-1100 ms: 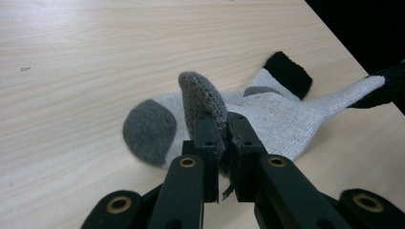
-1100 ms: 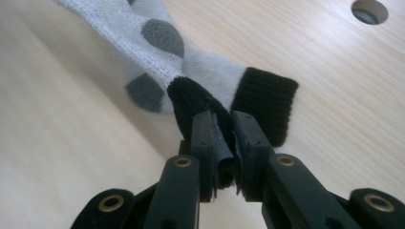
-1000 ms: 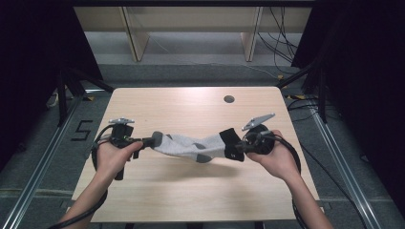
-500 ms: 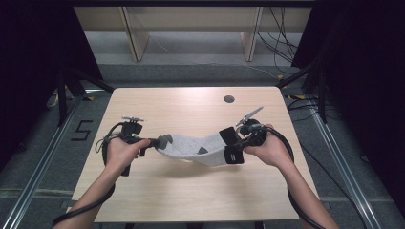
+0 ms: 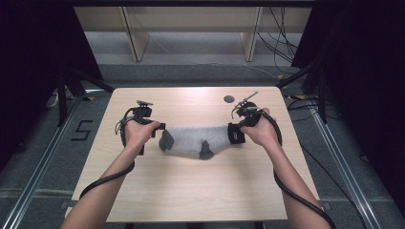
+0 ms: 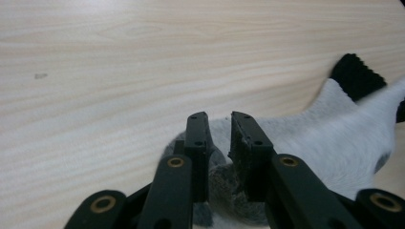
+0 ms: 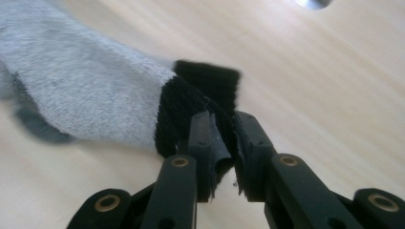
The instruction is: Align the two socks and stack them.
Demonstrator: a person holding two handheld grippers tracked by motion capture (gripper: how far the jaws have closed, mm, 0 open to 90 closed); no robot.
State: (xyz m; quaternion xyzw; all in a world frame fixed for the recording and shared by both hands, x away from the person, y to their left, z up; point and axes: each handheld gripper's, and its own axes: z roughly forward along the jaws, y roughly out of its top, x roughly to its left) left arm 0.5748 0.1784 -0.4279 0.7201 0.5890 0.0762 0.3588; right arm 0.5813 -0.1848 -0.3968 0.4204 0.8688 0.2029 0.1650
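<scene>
High view: grey sock (image 5: 196, 141) lies flat across the middle of the table (image 5: 191, 200), dark toe toward the left gripper (image 5: 159, 130), black cuff (image 5: 236, 133) at the right gripper (image 5: 237, 132); 1 gripper at each end reads as stretching the sock out straight to lay it down smooth. Small dark round hole (image 5: 229, 99) in the tabletop sits beyond the sock's cuff end, well apart from it. No containers on the table, nothing holds anything. Left gripper view: the jaws have just been opening, now narrow with a small gap, grey toe fabric between them but the pads look clear of it, so the toe seems released onto the table. Right gripper view: jaws narrow, have crept open a little, black cuff (image 7: 200, 100) bunched between them; I judge the pads still touch the knit, a loosening grip. Sock (image 7: 81, 100) runs away from the cuff, resting on the wood
</scene>
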